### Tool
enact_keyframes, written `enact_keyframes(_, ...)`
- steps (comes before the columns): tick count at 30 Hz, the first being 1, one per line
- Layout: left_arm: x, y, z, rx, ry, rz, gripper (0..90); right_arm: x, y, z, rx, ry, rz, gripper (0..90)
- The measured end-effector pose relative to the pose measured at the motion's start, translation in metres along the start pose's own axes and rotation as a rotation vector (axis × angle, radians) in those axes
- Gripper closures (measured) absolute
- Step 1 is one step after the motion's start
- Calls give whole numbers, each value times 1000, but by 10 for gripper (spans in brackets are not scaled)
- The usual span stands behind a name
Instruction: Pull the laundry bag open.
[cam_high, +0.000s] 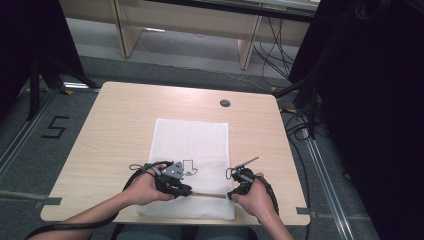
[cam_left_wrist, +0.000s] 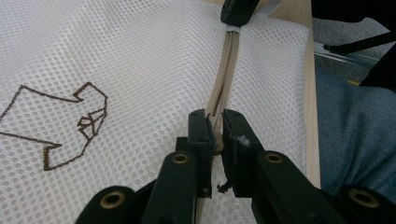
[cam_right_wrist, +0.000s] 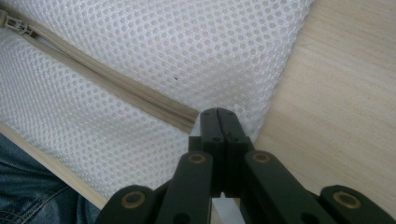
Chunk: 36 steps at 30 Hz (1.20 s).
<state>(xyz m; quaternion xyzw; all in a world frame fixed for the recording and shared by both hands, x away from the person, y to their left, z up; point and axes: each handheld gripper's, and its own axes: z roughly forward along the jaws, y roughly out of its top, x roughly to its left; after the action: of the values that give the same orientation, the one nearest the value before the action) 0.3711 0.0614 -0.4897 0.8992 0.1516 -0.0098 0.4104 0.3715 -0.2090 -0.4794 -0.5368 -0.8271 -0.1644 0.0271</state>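
— Nearest us?
— We logged the left gripper (cam_left_wrist: 215, 135), jaws nearly closed, pinching the zip pull (cam_left_wrist: 216, 140); the right gripper (cam_right_wrist: 218, 122) pressed closed at the zip's (cam_right_wrist: 116, 86) far end.
— Beyond?
— We recorded the white mesh bag (cam_high: 192, 145) lying flat on the table (cam_high: 115, 125).

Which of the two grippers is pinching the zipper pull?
The left gripper: its jaws close on the beige zipper of the white mesh bag. The right gripper clamps the bag's edge at the zipper's end.
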Motion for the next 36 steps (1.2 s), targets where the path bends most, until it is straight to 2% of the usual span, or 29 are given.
enact_keyframes(6,2,0,-3,7,-1,1,817,-2,1,-1,17,21,-13,900)
enact_keyframes(11,2,1,-3,1,-7,-2,818,-2,0,-1,17,16,-9,900)
enact_keyframes(19,1,0,-6,11,-8,23,818,-1,0,-2,16,10,-13,900)
enact_keyframes(20,2,0,-7,14,-11,21,818,-1,0,-2,16,10,-13,900)
enact_keyframes(21,4,-2,-10,-2,-15,0,818,-1,0,-1,16,11,-11,900)
enact_keyframes(24,3,-3,-11,-11,-19,-1,818,-1,0,-2,18,9,-11,900)
enact_keyframes(26,2,-3,-11,-2,-8,7,817,-1,1,-1,16,4,-18,900)
enact_keyframes(29,4,-3,-11,-4,-20,22,817,0,1,-1,17,6,-10,900)
enact_keyframes(30,4,-3,-11,-9,-21,15,818,0,0,0,0,8,-9,900)
enact_keyframes(31,4,-3,-12,-1,-20,22,818,-1,1,-1,15,10,-16,900)
enact_keyframes(32,3,-3,-11,-3,-20,7,817,-1,0,-1,15,12,-10,900)
enact_keyframes(34,3,-4,-13,9,-16,24,818,-2,0,-1,13,14,-13,900)
enact_keyframes(35,3,-4,-13,9,-16,24,818,-2,0,-1,13,14,-13,900)
enact_keyframes(36,4,-4,-14,-2,-22,4,818,-2,0,-1,16,19,-16,900)
